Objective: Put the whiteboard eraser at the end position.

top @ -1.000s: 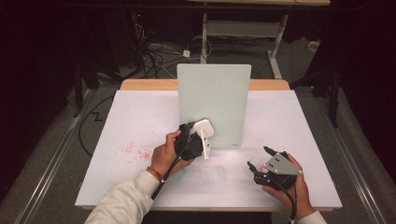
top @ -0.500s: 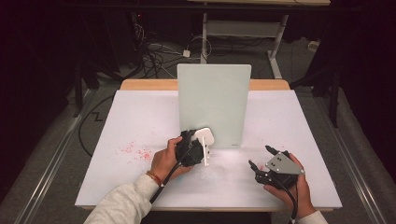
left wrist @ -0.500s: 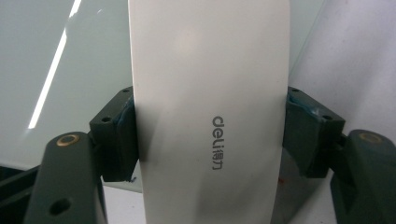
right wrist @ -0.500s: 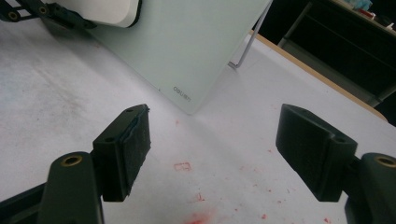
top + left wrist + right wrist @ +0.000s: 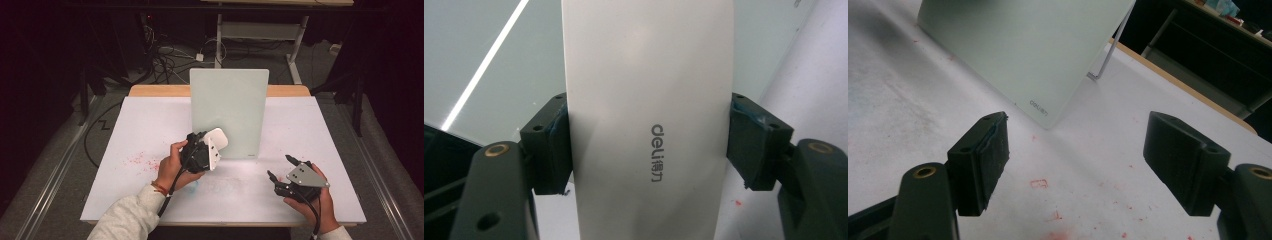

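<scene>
Left tongs (image 5: 212,150) clamped on white eraser block (image 5: 649,120) — smooth matte plastic, rounded corners, grey "deli" print, pinched across its width. In the high view, block (image 5: 218,139) held against the lower left of the upright glass board (image 5: 230,112), at about 12 o'clock from the left hand (image 5: 172,167).

Right tongs (image 5: 282,175) spread wide, empty, low over the worktop (image 5: 150,120) at 4 o'clock from the board; black jaw pads look rubbery, edges frayed.

Board: pale green frosted glass, rounded corners, thin wire stand (image 5: 1108,55) behind. Worktop white, matte, flecked with red marker dust (image 5: 142,161).

Risks, as judged: hard press on the lower edge could tip or skid the board — stand slight, right tongs not bracing it. Slick plastic could twist in the pads under sideways wiping.
</scene>
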A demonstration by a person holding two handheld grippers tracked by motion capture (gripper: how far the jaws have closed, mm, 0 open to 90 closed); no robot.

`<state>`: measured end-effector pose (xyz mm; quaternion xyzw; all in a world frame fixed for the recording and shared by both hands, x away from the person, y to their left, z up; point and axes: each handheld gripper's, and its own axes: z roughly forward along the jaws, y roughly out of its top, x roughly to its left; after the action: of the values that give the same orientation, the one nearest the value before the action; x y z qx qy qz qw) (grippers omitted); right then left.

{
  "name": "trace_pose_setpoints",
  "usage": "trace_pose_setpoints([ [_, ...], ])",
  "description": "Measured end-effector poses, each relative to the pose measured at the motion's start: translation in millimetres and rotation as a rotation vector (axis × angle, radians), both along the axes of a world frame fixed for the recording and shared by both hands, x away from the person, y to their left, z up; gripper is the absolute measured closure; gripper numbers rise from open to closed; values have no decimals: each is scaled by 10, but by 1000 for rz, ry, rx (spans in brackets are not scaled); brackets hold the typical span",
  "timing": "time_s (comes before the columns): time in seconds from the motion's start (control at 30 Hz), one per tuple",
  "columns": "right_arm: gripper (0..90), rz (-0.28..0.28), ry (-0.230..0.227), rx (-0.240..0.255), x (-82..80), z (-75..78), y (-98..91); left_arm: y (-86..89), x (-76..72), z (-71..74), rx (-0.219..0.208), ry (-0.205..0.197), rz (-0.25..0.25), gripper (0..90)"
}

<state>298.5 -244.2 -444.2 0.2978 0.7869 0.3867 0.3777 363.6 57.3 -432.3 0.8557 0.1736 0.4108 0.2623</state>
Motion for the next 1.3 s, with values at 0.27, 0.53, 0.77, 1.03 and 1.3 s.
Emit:
trace_pose_setpoints([
  [0.27, 267, 0, -8, 10, -22, 22, -34, 76, -22, 142, -93, 50, -27, 287],
  [0.53, 268, -5, -4, 20, -23, 31, -31, 139, -58, 253, -139, 78, -64, 287],
  [0.77, 268, -4, -5, 27, -20, 33, -39, 209, -104, 334, -190, 93, -88, 287],
  [1.03, 267, -3, -2, 28, -25, 35, -29, 315, -141, 394, -225, 97, -92, 287],
  [1.3, 268, -3, -3, 29, -31, 37, -32, 480, -117, 442, -220, 141, -111, 287],
])
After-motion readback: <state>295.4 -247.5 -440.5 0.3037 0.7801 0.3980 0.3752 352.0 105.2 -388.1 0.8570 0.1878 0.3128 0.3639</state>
